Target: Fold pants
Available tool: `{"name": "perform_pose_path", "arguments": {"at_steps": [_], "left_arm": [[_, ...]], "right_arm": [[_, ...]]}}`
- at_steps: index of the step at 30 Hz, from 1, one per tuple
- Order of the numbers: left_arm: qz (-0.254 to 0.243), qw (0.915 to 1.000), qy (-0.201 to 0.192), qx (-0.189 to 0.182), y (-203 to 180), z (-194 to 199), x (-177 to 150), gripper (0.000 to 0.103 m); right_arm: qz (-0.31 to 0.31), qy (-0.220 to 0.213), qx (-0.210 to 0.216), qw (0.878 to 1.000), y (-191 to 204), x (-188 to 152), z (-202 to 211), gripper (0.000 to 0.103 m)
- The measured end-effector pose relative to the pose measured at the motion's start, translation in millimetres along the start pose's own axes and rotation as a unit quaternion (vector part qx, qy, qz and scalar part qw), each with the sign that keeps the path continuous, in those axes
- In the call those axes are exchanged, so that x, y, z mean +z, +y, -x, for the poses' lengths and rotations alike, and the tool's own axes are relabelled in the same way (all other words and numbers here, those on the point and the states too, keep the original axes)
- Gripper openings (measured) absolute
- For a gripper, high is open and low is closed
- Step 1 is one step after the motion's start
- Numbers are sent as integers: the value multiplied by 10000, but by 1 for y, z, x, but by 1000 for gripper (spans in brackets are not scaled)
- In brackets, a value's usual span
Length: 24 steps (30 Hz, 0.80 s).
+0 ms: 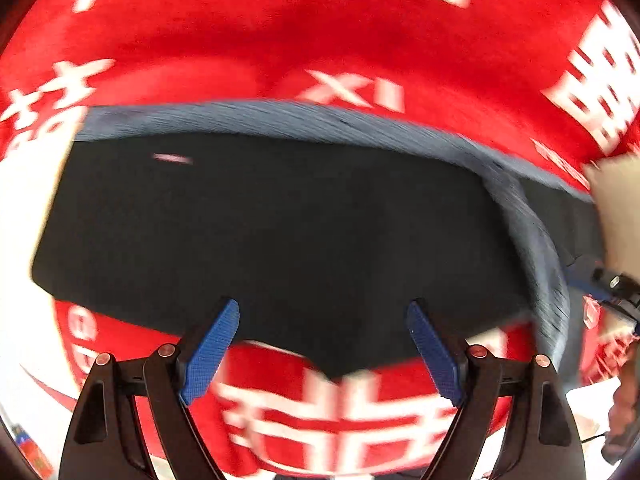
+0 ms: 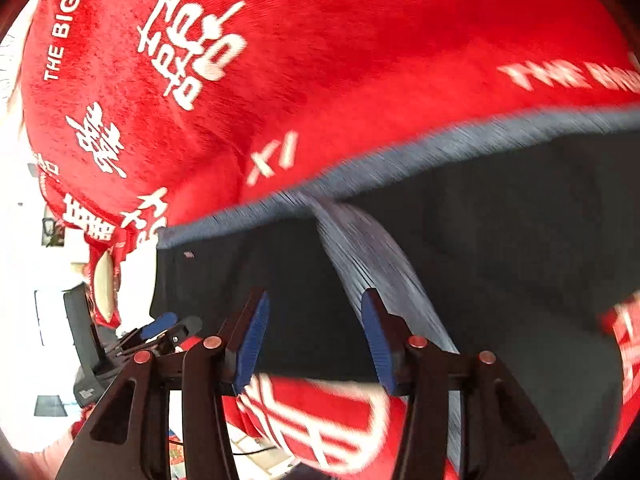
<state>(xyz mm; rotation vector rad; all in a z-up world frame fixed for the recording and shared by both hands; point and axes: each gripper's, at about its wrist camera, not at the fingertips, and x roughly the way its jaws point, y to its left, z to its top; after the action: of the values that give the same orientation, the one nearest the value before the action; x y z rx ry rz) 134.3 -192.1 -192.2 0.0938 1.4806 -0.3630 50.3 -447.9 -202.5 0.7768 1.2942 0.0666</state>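
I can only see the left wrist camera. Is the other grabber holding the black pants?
Observer: No. The right gripper is open. The black pants lie under it, not pinched.
Operator: What's closest to its fingers?
Observer: The grey ribbed band of the pants. It runs down towards the finger on the right side of the picture.
Operator: Are there any English words on the red cloth?
Observer: Yes. "THE BIGDA" is printed near the left edge of the red cloth.
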Motion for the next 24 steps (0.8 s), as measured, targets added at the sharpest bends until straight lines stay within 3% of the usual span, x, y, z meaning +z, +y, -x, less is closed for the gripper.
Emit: {"name": "perform_pose_path", "arguments": {"at_steps": [5,9,14,20,24], "left_arm": [[-697,9964,93,-482,-72,-8,-21,87],[-1073,9918,50,-688,-107,-12,-33,87],[-1333,9879,15,-795,-131,-10,-47,87],[-1583,9846,88,-738,-151,-19,-61,87],[-1559,9859,196,-580,-163,-36,-64,87]], "right_arm": [[-624,-310,-456,9965,-47,-68,47,52],[-1247,-674,-829,9864,-91,-133,86,52],[-1707,-746,-1233,9747,-136,-197,103,52],[-2238,-643,-963,9677,-179,-230,91,52],[-2114,-569,-597,9739,-193,-233,79,52]]}}
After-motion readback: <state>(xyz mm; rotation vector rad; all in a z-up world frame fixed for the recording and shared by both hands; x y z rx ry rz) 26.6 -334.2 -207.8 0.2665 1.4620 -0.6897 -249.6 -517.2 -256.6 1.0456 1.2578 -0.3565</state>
